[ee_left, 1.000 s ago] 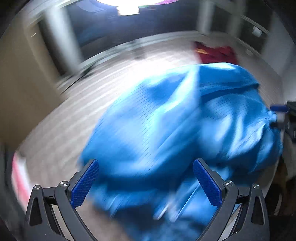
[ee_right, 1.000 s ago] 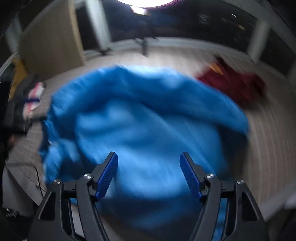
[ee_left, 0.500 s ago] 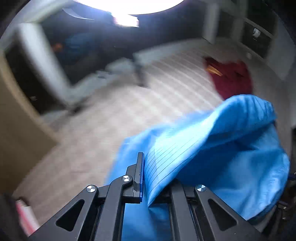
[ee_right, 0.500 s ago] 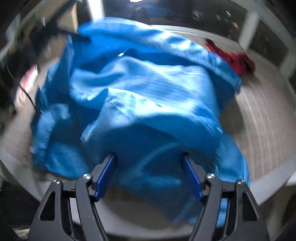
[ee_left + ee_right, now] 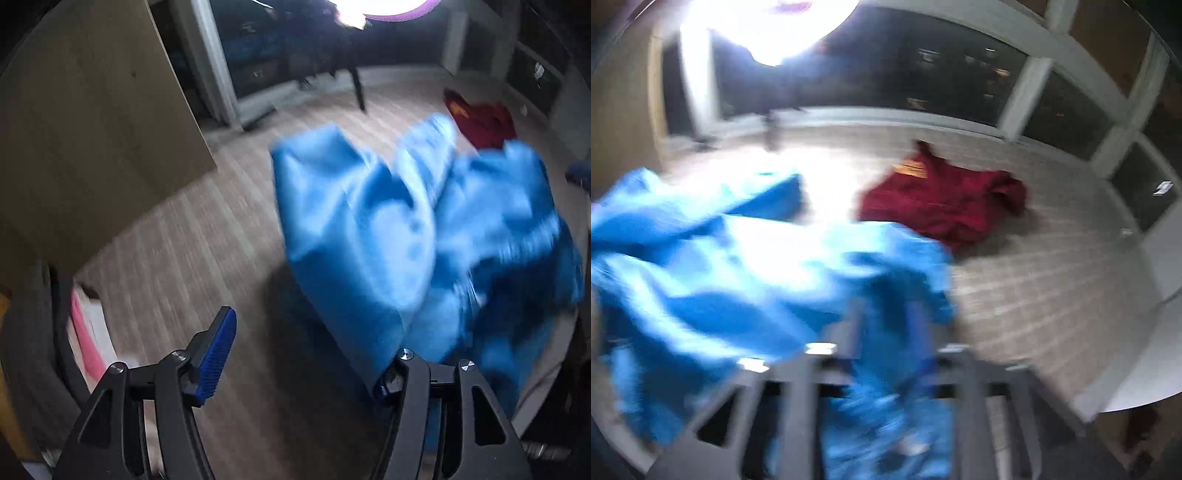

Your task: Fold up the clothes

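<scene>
Though both views are blurred, this much reads:
Left gripper [image 5: 303, 354]: fingers wide, nothing between; blue cloth [image 5: 369, 229] drapes over the right finger at 5 o'clock
Right gripper [image 5: 886, 332]: fingers narrow, closed on the blue cloth [image 5: 738, 280]
Blue cloth: bunched on the striped table [image 5: 184, 251], at 3 o'clock in the left view
Red cloth [image 5: 945, 203]: at 1 o'clock, beyond the blue

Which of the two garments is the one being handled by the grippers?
The blue garment, bunched right at the grippers. The dark red garment lies apart, farther back on the table, untouched.
</scene>
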The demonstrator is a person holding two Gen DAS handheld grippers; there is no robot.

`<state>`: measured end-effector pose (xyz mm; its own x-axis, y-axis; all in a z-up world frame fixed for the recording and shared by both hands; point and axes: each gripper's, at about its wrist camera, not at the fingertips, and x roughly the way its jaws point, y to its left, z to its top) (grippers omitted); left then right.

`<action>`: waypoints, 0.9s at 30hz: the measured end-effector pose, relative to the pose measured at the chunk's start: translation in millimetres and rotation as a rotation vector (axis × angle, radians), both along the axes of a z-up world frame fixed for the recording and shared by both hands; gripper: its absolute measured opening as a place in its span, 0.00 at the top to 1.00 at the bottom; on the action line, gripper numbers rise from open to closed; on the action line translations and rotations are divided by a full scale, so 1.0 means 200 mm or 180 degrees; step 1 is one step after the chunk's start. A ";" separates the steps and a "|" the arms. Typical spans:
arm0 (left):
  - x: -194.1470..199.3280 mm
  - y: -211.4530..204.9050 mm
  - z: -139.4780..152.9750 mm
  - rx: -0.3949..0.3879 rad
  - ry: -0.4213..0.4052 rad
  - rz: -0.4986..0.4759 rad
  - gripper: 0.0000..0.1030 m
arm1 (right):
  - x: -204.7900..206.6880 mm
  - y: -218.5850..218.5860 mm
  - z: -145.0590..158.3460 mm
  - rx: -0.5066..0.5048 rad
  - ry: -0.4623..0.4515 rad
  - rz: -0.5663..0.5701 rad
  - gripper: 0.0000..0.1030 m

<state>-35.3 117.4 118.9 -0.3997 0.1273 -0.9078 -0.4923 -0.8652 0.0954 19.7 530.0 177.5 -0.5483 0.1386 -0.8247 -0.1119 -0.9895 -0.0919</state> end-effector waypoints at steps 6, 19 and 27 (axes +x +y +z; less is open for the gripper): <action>0.25 -0.16 -0.11 -0.0085 -0.0116 0.0133 0.39 | 0.12 -0.48 -0.18 -0.0525 -0.0170 0.0630 0.31; 0.28 -0.08 -0.28 0.0349 -0.0526 -0.0241 0.39 | 0.24 -0.88 -0.50 -0.1247 -0.0486 0.0920 0.46; 0.22 0.08 -0.32 0.0484 -0.0690 -0.0585 0.67 | 0.24 -0.81 -0.57 -0.1580 -0.0598 0.0760 0.65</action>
<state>8.6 133.9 54.7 -0.1568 0.3203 -0.9343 -0.6365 -0.7561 -0.1524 68.4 367.9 62.8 -0.3547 -0.3992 -0.8455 0.0931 -0.9149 0.3929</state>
